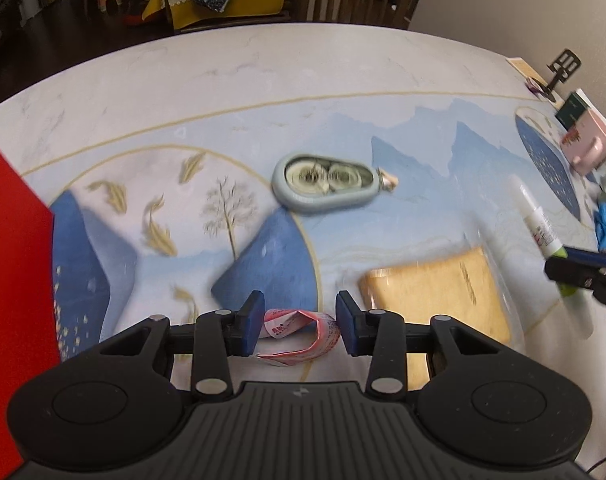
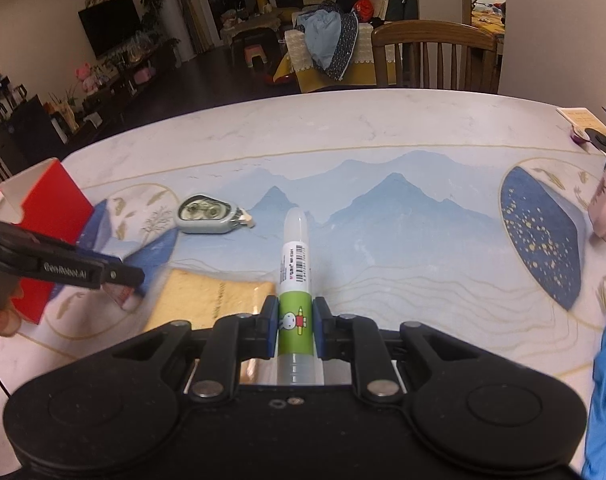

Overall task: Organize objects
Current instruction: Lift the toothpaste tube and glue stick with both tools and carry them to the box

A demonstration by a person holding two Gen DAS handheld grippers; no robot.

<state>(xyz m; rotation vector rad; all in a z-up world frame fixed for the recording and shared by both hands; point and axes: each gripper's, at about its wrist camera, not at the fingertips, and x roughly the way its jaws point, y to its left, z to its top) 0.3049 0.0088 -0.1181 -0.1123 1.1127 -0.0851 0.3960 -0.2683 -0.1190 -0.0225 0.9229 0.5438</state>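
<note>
Left holds the pink slip, right holds the glue tube; red box sits to the far left of both.

Left to right: red box (image 2: 43, 232) is open-topped, hard left of the left gripper (image 1: 299, 324), nearest that hand. Left gripper's blue pads are spread about the folded pink paper slip (image 1: 303, 334), touching its ends; looks like a loose pinch, can't confirm grip force. Ahead of it, the grey-green tape dispenser (image 1: 325, 184) lies flat with its long axis crosswise to the fingers. Yellow packet (image 1: 435, 300) lies flat just right of the left tool. Right gripper (image 2: 295, 326) is clamped on the glue tube (image 2: 296, 280), long axis straight ahead along the fingers, cap end away. My read: box is the drop target, so the left hand goes first.
</note>
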